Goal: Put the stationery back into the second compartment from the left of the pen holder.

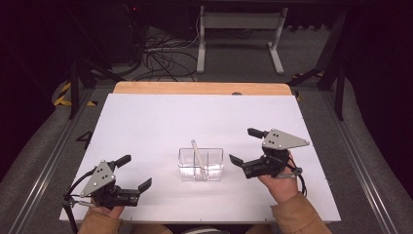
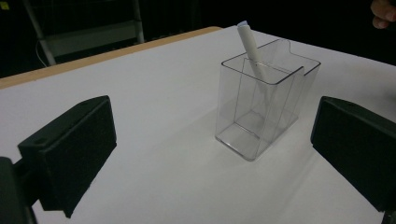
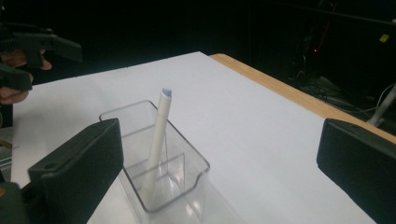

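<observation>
A clear plastic two-compartment box (image 1: 200,165) stands on the white table top (image 1: 195,117), near the middle front. A white pen (image 1: 197,155) leans upright inside it. My left gripper (image 1: 135,172) rests at the front left, open and empty, well apart from the box. To the right of the box my right gripper (image 1: 245,146) is open and empty, its jaws pointing toward the box. In the left gripper view the box (image 2: 261,107) and pen (image 2: 250,44) stand ahead between wide black jaws. The right gripper view has the box (image 3: 159,177) and pen (image 3: 159,135) close in front.
A wooden strip (image 1: 202,88) runs along the table's far edge. Beyond it on the floor are a white frame (image 1: 238,34) and tangled cables (image 1: 165,56). Bare white surface lies all around the box. The left gripper (image 3: 32,51) appears far off in the right gripper view.
</observation>
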The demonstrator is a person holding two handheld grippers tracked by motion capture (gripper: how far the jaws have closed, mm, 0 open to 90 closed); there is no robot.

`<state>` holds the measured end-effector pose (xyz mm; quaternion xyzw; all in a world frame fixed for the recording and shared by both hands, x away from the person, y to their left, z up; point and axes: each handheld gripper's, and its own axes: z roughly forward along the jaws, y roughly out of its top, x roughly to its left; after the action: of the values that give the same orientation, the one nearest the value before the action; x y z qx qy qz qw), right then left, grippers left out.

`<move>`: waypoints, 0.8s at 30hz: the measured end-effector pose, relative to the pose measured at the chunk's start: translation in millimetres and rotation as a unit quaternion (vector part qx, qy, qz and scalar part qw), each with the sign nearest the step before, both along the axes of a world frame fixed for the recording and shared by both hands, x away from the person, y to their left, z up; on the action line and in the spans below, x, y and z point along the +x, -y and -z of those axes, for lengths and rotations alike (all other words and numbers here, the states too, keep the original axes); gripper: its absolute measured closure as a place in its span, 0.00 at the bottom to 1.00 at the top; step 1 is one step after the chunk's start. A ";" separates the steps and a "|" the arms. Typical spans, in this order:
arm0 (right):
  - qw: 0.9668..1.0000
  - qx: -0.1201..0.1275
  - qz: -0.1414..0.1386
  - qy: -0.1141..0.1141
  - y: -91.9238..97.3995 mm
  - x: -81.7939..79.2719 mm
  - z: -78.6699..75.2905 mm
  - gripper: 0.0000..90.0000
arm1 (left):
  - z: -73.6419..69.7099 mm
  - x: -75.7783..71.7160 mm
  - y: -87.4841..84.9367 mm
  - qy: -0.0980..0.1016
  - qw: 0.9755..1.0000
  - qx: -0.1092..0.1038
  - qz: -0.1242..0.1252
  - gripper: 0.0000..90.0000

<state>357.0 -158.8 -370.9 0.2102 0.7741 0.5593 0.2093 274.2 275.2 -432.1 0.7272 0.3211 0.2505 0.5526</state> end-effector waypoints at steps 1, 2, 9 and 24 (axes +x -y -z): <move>1.000 0.000 0.004 -0.002 3.3 -0.5 2.0 0.00 | -0.1 0.1 -0.1 0.001 1.000 0.001 0.001 0.01; 1.000 0.000 0.006 -0.005 6.6 -1.1 4.0 0.00 | -0.2 0.1 0.1 0.001 1.000 0.001 0.001 0.01; 1.000 0.008 0.012 -0.001 24.5 -9.3 17.5 0.00 | -1.2 -1.1 0.0 0.005 1.000 0.003 0.002 0.01; 0.999 0.001 0.045 -0.021 58.4 -21.6 57.5 0.00 | -1.6 -2.9 1.2 0.009 1.000 0.011 0.000 0.01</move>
<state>335.4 -217.2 -428.4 0.2565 0.7678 0.5452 0.2179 271.2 274.0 -430.5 0.7314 0.3132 0.2601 0.5471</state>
